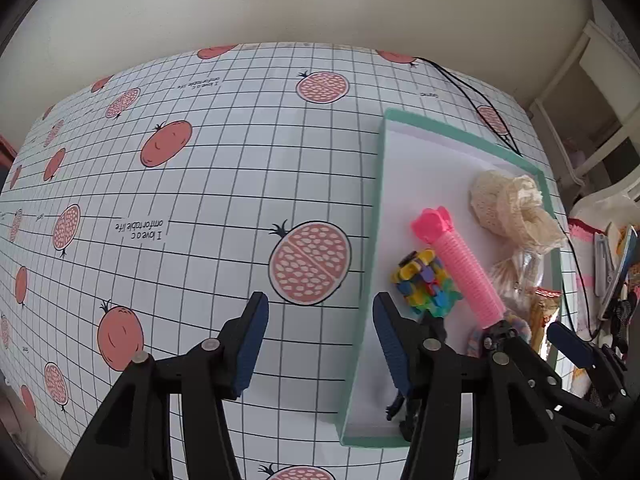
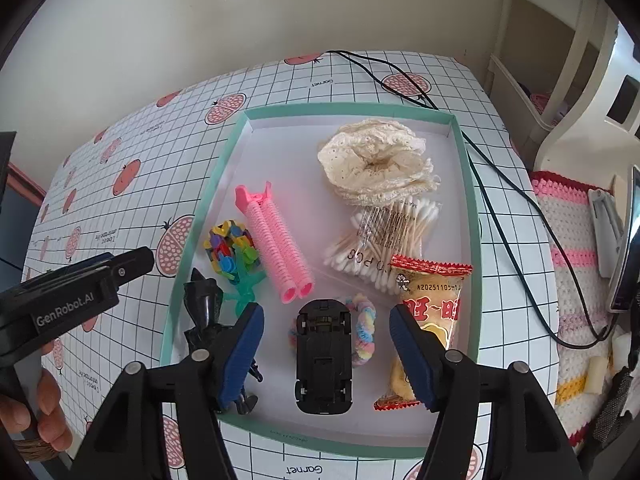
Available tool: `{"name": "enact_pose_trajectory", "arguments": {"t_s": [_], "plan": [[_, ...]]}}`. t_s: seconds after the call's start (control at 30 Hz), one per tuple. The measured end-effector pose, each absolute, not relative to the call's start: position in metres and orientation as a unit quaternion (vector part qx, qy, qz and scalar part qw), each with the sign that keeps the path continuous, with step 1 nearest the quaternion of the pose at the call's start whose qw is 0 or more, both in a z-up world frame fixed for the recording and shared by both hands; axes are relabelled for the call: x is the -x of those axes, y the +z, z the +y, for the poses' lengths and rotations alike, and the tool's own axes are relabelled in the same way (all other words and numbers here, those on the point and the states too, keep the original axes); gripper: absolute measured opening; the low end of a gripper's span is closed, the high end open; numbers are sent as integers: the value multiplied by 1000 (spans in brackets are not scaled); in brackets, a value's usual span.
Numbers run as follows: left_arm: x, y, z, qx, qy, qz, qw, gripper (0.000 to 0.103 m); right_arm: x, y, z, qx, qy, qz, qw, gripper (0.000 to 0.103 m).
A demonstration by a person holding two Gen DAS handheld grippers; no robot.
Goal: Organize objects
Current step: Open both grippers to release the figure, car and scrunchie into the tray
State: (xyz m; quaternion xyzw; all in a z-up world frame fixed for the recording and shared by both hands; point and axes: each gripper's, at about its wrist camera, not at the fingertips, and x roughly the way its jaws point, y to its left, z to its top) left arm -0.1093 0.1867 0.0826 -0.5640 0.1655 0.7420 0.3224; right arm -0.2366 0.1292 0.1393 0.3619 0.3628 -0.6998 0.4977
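A teal-rimmed white tray [image 2: 202, 216] [image 1: 374, 216] holds a pink hair roller [image 2: 276, 240] [image 1: 460, 268], a colourful block toy [image 2: 230, 248] [image 1: 424, 284], a cream lace scrunchie [image 2: 372, 160] [image 1: 504, 200], a bag of cotton swabs [image 2: 380, 240], a snack packet [image 2: 432, 300], a pastel scrunchie [image 2: 364, 328] and a black figure [image 2: 204, 308]. My right gripper [image 2: 326, 316] [image 1: 528, 334] hangs open over the tray's near end. An upturned black toy car [image 2: 324, 356] lies between its fingers, not gripped. My left gripper [image 1: 320, 312] [image 2: 132, 264] is open and empty over the tablecloth beside the tray's left rim.
The table wears a grid cloth [image 1: 200, 200] printed with pomegranates. A black cable [image 2: 496, 216] runs along the tray's right side. A crocheted cloth [image 2: 568, 240] and a clip [image 2: 608, 224] lie right of it. A hand [image 2: 44, 412] holds the left gripper.
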Motion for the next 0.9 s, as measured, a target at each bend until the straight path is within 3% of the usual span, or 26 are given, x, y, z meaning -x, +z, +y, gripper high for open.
{"name": "enact_pose_trajectory", "arguments": {"t_s": [0.4, 0.5, 0.57, 0.63, 0.9], "plan": [[131, 50, 168, 603, 735, 156, 268, 64, 239, 133, 127, -355, -703, 366, 496, 100], [134, 50, 163, 604, 739, 148, 262, 66, 238, 133, 127, -351, -704, 364, 498, 102], [135, 51, 161, 601, 743, 145, 258, 82, 238, 133, 127, -350, -704, 365, 499, 103], [136, 50, 160, 597, 747, 142, 254, 88, 238, 133, 127, -348, -704, 367, 499, 103], [142, 55, 155, 583, 765, 136, 240, 98, 236, 132, 127, -343, -704, 371, 500, 103]]}}
